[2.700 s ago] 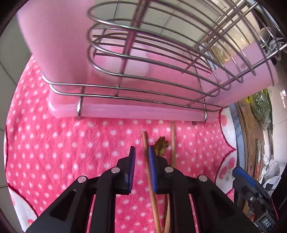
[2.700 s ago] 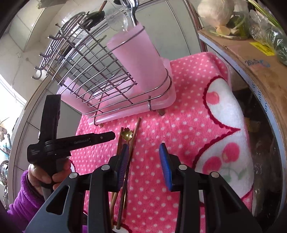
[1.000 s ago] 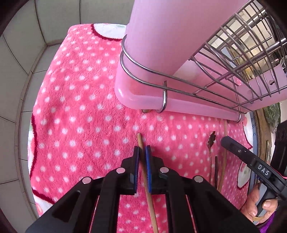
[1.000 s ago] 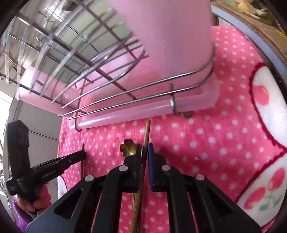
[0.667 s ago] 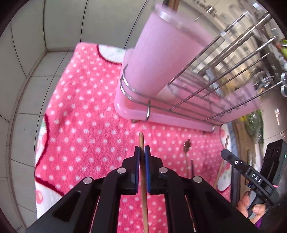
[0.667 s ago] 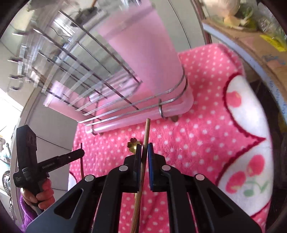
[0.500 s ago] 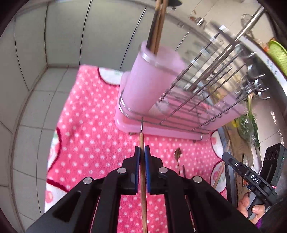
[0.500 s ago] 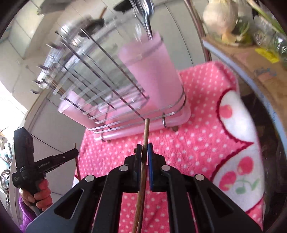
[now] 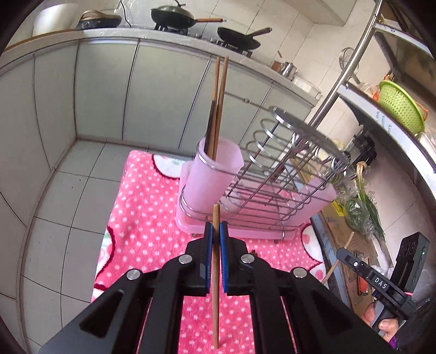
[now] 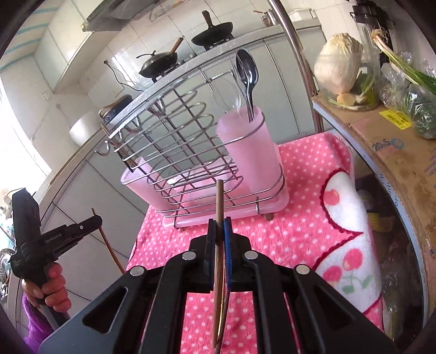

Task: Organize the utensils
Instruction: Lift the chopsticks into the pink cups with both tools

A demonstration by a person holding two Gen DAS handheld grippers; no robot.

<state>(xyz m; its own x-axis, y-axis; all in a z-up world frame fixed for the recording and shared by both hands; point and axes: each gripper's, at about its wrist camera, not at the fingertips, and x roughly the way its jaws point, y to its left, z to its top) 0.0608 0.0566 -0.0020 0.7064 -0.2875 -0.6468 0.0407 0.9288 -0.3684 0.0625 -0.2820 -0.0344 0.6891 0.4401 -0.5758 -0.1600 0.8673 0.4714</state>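
Observation:
My left gripper is shut on a wooden chopstick, held up in the air over the pink dotted towel. Ahead stands a wire rack on a pink tray. Its left pink cup holds several upright chopsticks. My right gripper is shut on another wooden chopstick, also lifted. In the right wrist view the rack's right pink cup holds metal spoons. Each wrist view shows the other gripper off to the side with its chopstick.
Grey cabinets and a counter with black woks run behind the rack. A steel shelf pole rises at the right, beside a cardboard box with vegetables. A green basket sits on the shelf. Tiled floor surrounds the towel.
Both grippers closed on chopsticks that lay on the towel, then rose and tilted up with them. The rack now appears farther away and lower.

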